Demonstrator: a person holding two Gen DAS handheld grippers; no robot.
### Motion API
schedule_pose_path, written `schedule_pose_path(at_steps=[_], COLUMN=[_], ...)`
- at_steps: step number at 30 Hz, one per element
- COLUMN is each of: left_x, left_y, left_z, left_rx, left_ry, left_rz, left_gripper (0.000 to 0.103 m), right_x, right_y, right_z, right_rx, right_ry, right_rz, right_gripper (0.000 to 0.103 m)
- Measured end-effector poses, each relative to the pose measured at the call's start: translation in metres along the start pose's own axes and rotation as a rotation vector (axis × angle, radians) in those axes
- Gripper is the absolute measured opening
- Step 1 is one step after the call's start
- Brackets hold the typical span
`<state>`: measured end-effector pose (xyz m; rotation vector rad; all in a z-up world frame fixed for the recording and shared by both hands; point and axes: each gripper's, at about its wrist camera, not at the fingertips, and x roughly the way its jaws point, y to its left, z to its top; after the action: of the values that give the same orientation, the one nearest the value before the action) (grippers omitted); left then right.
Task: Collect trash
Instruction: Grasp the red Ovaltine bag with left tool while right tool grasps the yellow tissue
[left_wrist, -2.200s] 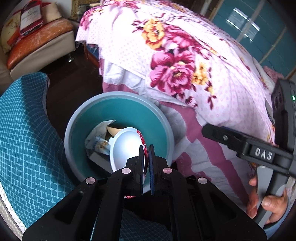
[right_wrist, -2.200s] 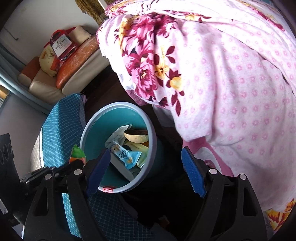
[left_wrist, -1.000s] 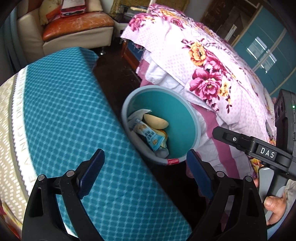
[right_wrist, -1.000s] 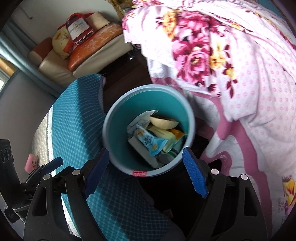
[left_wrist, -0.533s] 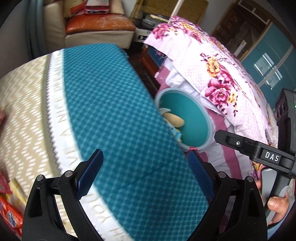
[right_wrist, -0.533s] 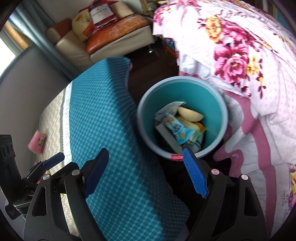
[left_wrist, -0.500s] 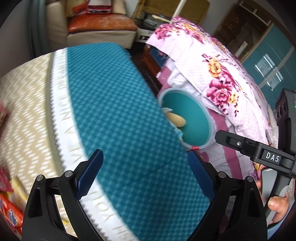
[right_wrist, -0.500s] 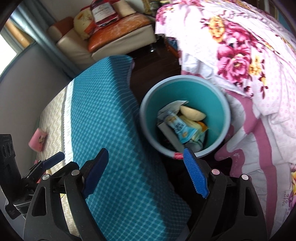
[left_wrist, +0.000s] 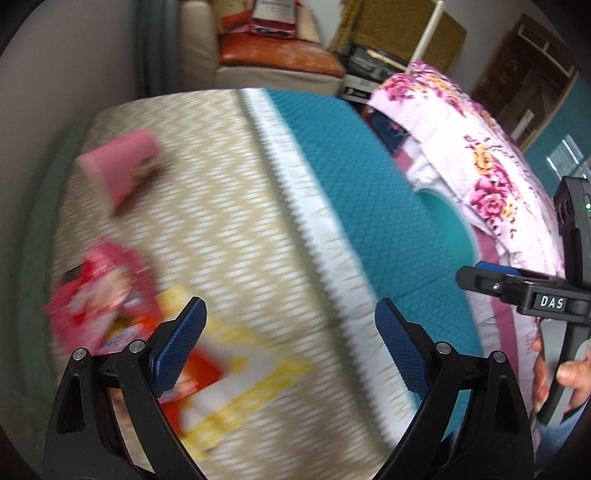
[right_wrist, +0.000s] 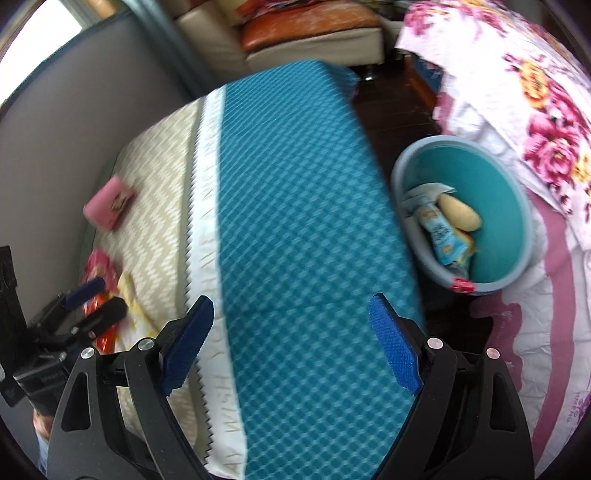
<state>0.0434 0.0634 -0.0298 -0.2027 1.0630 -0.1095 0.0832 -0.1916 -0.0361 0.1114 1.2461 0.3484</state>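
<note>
Right wrist: pink pack lies flat, axis slanted.

left claw emptied, both claws swung from bin to table

Bright daylight, motion blur, fisheye warp

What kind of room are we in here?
Most likely a bedroom or bed-sitting room in a home: a bed under a floral quilt, a cushioned sofa by the wall, and a teal trash bin on the floor beside a cloth-covered table.
</note>
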Motion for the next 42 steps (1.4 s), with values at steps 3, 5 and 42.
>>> schedule_pose_path(at_steps=[3, 5, 42], left_x=[-0.011, -0.017, -0.048], left_y=[0.031, 0.052, 0.111], left_z=[-0.014, -0.024, -0.002], left_rx=[-0.017, -0.037, -0.107], left_ry=[0.009, 0.011, -0.114], left_rz=[0.045, 0.067, -0.062], left_gripper=[0.093, 0.093, 0.044], right_x=[0.010, 0.016, 0.098], right_y=[0.028, 0.042, 0.221], right_z=[-0.004, -0.007, -0.065], right_rx=[-0.057, -0.090, -0.486], right_ry=[0.034, 0.052, 0.135], right_rz=[0.003, 0.006, 0.058], right_gripper=[0.082, 0.082, 0.082])
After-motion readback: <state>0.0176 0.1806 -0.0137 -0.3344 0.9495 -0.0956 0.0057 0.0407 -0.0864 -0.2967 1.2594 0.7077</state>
